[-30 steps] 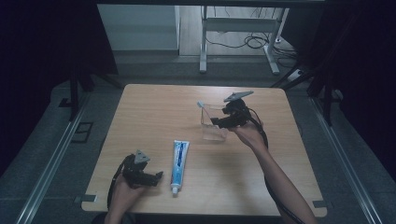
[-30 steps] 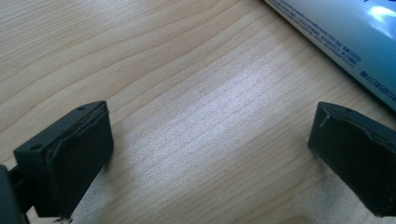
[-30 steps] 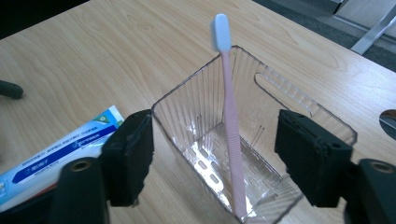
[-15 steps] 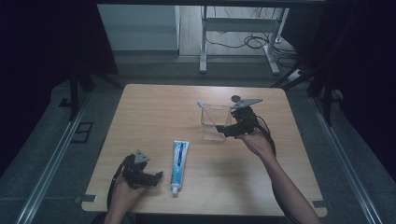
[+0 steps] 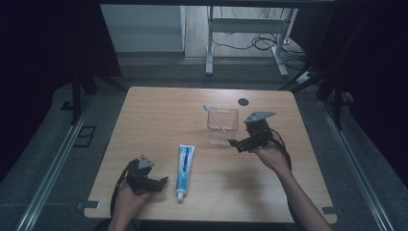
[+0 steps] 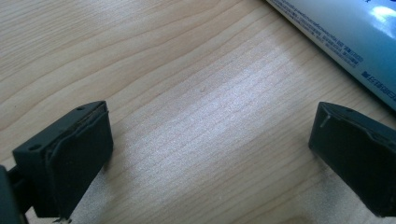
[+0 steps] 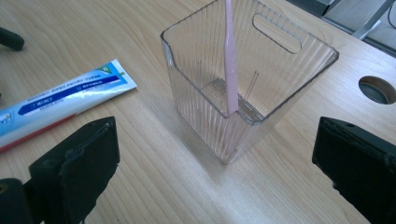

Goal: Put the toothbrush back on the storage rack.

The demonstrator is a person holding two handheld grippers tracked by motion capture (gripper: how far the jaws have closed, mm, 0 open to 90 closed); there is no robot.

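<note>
- Right gripper [image 5: 236, 144] has backed off the clear ribbed holder [image 5: 223, 126], jaws released; pink toothbrush [image 7: 230, 60] now stands inside it.
- Left gripper [image 5: 162, 182] unchanged, jaws spread and empty on the bench [image 5: 159, 110] beside the toothpaste tube [image 5: 184, 165], likely next.

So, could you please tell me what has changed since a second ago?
The right gripper drew back from the bin toward the person, jaws open and empty. The toothbrush stands in the bin. The left gripper and toothpaste stayed put.
</note>
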